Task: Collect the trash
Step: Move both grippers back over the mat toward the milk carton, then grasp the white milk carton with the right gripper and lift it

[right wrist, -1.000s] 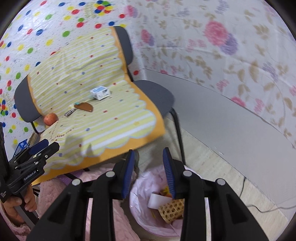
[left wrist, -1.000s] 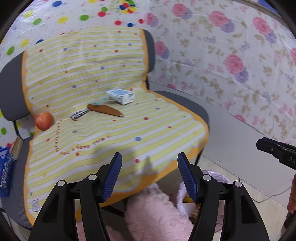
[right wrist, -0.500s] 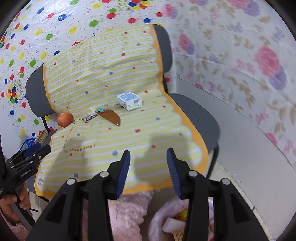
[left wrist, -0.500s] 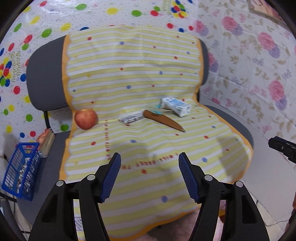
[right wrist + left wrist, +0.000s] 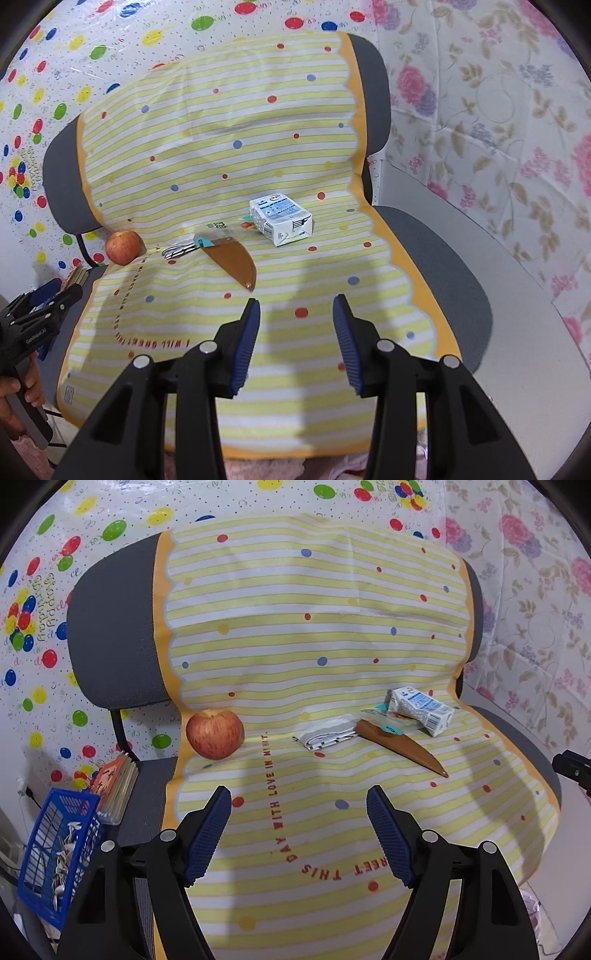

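Both grippers are hovering empty over the near seat: the left gripper (image 5: 299, 830) is spreading wider, the right gripper (image 5: 295, 339) standing part-open. Nothing is being collected yet; the crushed carton (image 5: 281, 220), brown wrapper (image 5: 232, 261) and crumpled packet (image 5: 327, 734) are lying far back, awaiting pickup.

A grey chair (image 5: 436, 251) draped with a yellow-striped cloth (image 5: 229, 155) fills the right wrist view. On the seat lies a white and blue carton (image 5: 280, 219), taken here as the landmark. Just left of the carton and a little nearer the camera lies a brown wedge-shaped wrapper (image 5: 232, 264), with a thin clear wrapper (image 5: 218, 230) at its upper end. Left of that is a small striped packet (image 5: 179, 249), and furthest left from the carton a red apple (image 5: 123, 246) sits at the cloth's edge. The right tool (image 5: 295, 339) hovers below the carton, jaws apart with nothing between them. The left tool (image 5: 40, 314), held by a hand (image 5: 22, 387), shows far left.
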A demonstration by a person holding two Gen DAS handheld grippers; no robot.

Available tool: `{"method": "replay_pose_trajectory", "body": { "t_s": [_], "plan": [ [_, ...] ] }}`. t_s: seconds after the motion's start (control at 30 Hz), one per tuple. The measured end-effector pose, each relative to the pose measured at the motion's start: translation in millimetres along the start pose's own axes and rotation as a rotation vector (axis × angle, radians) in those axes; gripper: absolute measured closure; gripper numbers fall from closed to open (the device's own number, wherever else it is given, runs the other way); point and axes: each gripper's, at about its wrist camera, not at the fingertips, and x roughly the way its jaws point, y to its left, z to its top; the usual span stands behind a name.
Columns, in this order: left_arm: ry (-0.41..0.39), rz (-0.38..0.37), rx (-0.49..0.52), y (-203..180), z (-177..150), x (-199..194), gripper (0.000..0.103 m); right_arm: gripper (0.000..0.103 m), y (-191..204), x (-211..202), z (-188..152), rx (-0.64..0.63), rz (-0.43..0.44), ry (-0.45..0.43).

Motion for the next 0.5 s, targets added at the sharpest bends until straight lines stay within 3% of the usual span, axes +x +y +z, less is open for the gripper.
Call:
{"method": "replay_pose_trajectory", "body": {
  "t_s": [0.27,0.4,0.5],
  "plan": [
    [0.019,0.032,-0.014,1.3,23.1,42.1,0.024,0.053,-0.9,56.6,30.3,-0.052,0.021,0.007],
    [0.038,0.049,-0.010,-0.8,32.2,66.7,0.016,0.050,-4.6,94.3,45.9,-0.067,0.051,0.017],
    [0.059,0.059,-0.014,-0.8,39.1,87.1,0.016,0.037,-6.2,129.0,56.1,-0.084,0.070,0.045]
  ]
}}
